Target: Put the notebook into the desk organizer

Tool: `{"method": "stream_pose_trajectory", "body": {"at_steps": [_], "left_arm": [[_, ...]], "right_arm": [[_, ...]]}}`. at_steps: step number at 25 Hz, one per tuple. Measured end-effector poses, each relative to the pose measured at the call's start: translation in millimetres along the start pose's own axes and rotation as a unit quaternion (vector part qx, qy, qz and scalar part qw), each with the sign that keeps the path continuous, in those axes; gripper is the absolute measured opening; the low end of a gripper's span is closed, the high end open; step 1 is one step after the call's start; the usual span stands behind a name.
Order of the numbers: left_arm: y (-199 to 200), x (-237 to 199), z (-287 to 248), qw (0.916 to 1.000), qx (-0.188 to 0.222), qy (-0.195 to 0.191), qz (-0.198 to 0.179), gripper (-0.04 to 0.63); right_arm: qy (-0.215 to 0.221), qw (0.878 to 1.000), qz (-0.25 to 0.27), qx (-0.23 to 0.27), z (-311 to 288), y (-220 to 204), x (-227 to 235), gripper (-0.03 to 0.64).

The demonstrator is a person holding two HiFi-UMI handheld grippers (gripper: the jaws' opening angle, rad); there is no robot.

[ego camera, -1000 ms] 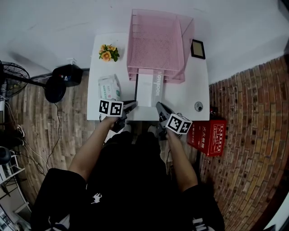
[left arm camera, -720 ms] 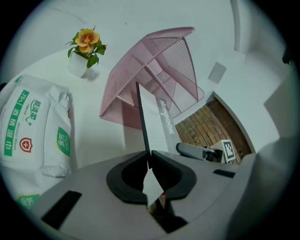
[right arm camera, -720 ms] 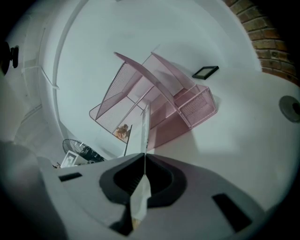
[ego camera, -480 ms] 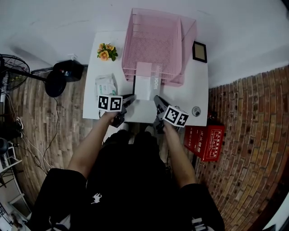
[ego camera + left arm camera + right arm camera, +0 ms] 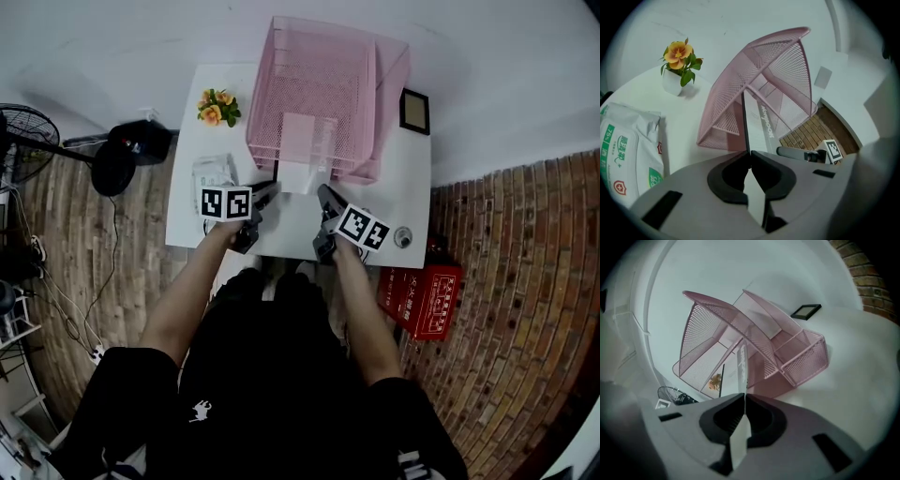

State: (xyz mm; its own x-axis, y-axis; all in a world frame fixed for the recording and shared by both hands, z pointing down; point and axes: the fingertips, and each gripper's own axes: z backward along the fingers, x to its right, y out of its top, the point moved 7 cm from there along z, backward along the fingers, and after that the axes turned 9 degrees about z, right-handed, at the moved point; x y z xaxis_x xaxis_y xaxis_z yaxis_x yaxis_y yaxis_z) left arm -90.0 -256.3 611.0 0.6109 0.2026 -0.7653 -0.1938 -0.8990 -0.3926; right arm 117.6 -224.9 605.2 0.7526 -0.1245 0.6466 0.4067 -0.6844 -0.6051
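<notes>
A white notebook (image 5: 298,174) lies flat, its far part inside the pink mesh desk organizer (image 5: 323,66) on the white table (image 5: 398,183). My left gripper (image 5: 266,194) is shut on the notebook's near left corner, my right gripper (image 5: 322,196) on its near right corner. In the left gripper view the jaws (image 5: 749,152) pinch the dark edge of the notebook (image 5: 761,124), which runs into the organizer's (image 5: 736,91) lowest tier. In the right gripper view the jaws (image 5: 744,394) clamp the thin white notebook (image 5: 742,363) edge-on before the organizer (image 5: 806,357).
A small potted flower (image 5: 216,106) and a pack of wipes (image 5: 210,172) stand left of the organizer. A black picture frame (image 5: 413,111) and a small round object (image 5: 403,236) sit on the right. A red box (image 5: 422,298) and a fan (image 5: 28,141) are on the floor.
Both grippers have moved away from the person toward the organizer, carrying the notebook. More of the notebook now lies under the pink mesh than before.
</notes>
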Motion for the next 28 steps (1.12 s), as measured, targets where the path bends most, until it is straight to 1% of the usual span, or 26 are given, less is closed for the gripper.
{"method": "stream_pose_trajectory", "body": {"at_steps": [10,15,17,19,20,23,26,28], "left_arm": [[25,-4,-6,0.9998,0.017,0.014,0.001,0.026],[29,-5,-8,0.9995,0.021,0.022,0.01,0.026],[30,-4,-8,0.9993,0.026,0.021,0.02,0.026],[32,-3,-7,0.9986,0.037,0.017,0.035,0.02],[33,-2,-7,0.9982,0.042,0.016,0.04,0.017],[35,-3,-8,0.9973,0.053,0.013,0.049,0.014],[34,-5,-8,0.9973,0.053,0.017,0.046,0.017],[34,-8,-7,0.9973,0.054,0.025,0.043,0.032]], "right_arm": [[-0.017,1.0,-0.011,0.009,-19,17,-3,0.012],[-0.031,0.999,-0.002,0.011,-23,20,-5,0.017],[-0.037,0.999,0.002,0.013,-22,21,-4,0.025],[-0.038,0.999,0.007,0.019,-20,22,-3,0.045],[-0.038,0.999,0.009,0.024,-18,22,-3,0.067],[-0.029,0.999,0.007,0.036,-13,19,-3,0.106],[-0.009,0.999,-0.015,0.04,-12,9,-5,0.175],[0.0,0.999,-0.035,0.037,-14,3,-7,0.189]]}}
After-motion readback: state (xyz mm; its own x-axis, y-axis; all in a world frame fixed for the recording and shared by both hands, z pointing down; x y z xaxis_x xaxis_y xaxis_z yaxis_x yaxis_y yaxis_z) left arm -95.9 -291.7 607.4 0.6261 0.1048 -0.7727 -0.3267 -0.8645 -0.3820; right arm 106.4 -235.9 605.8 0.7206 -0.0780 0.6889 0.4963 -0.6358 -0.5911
